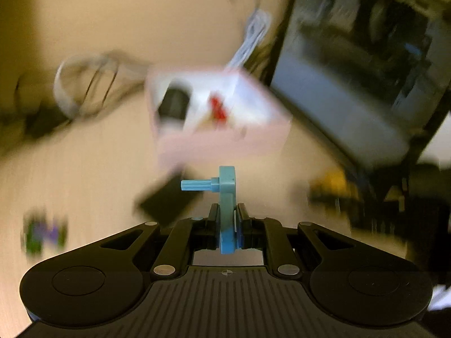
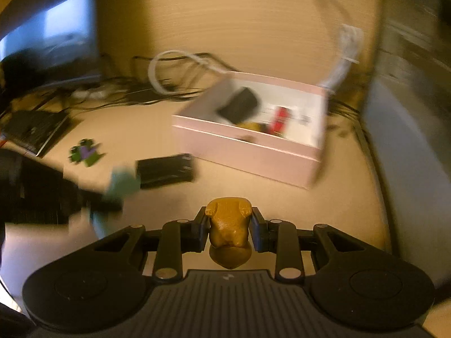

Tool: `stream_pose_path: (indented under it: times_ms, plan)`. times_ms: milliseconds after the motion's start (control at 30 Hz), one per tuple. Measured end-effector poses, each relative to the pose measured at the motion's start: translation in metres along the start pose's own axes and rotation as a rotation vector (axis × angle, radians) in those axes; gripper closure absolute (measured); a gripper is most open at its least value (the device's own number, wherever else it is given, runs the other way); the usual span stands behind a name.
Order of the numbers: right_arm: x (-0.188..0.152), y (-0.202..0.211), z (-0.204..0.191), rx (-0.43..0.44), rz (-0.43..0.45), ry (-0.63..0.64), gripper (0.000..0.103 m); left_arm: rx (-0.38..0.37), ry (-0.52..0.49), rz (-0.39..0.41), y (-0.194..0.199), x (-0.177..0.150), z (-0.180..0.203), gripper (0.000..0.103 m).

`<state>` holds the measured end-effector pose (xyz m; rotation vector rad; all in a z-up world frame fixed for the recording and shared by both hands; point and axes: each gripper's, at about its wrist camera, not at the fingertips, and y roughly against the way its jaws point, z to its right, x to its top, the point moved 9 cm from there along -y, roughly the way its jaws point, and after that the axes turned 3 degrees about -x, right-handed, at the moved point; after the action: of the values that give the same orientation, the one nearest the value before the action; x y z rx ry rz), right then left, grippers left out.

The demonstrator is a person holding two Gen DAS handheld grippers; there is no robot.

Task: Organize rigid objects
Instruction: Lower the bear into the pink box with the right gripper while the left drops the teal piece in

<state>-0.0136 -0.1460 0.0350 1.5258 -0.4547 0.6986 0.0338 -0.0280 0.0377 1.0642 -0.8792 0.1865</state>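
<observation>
Blue crank [image 1: 227, 205] in left tongs [image 1: 227, 219], pink box [image 1: 222, 115] (contents blurred)

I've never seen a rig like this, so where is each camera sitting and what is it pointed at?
Left wrist: sits on the left gripper, looking along its fingers, which pinch a blue plastic part, toward the pink box.
Right wrist: sits on the right gripper, whose fingers clamp a gold figurine, facing the same box.
Shared: the pink box, a black block, a green-purple toy.
</observation>
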Motion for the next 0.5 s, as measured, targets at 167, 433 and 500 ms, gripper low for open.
stream_pose_path:
  times_ms: [167,433,500]
  plan:
    - [-0.019,0.013,0.036,-0.057,-0.011,-0.103,0.074,0.042,-0.067,0.073,-0.032,0.074,-0.001,0.089]
    - [-0.034,0.022,0.047,-0.068,-0.016,-0.126,0.074,0.153,0.072,0.114,-0.077,0.106,-0.046,0.088]
    - [-0.036,0.021,0.048,-0.069,-0.017,-0.127,0.074,0.141,0.12,0.127,-0.067,0.102,-0.053,0.088]
